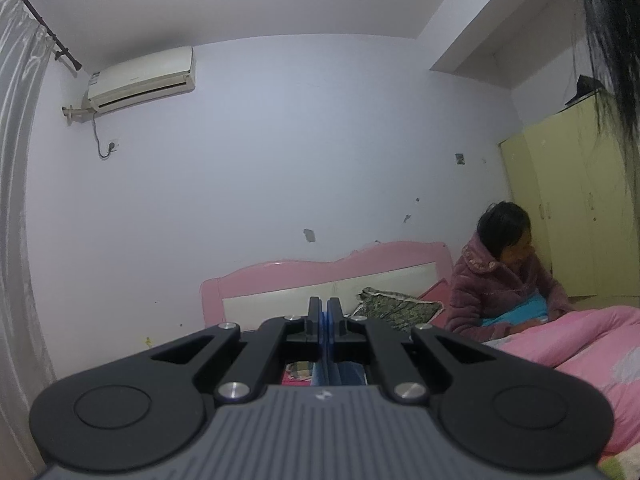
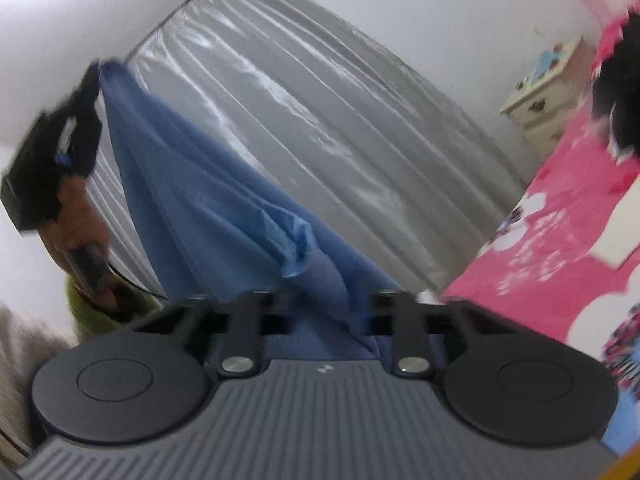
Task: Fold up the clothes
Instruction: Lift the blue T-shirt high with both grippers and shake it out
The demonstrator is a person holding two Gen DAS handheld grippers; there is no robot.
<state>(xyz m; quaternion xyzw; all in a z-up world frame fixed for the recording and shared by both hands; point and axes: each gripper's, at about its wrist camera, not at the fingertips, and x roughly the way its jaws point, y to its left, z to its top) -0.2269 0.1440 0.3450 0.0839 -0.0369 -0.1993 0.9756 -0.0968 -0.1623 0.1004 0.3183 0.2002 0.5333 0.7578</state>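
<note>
A blue garment [image 2: 208, 200] hangs in the air between my two grippers. My left gripper [image 1: 324, 312] is shut on a thin edge of the blue garment [image 1: 325, 364], which shows between and below its fingers. In the right wrist view the left gripper [image 2: 98, 76] holds the cloth's top corner at upper left. My right gripper [image 2: 320, 304] has its fingers hidden behind bunched blue cloth that runs between its arms; whether it grips the cloth I cannot tell.
A pink bed [image 1: 592, 344] with a pink headboard [image 1: 320, 276] lies ahead. A child in a purple robe [image 1: 500, 280] sits on it. A yellow wardrobe [image 1: 568, 208] stands right. A grey curtain [image 2: 320, 120], a small nightstand [image 2: 540, 96] and pink patterned bedding [image 2: 540, 248] show in the right wrist view.
</note>
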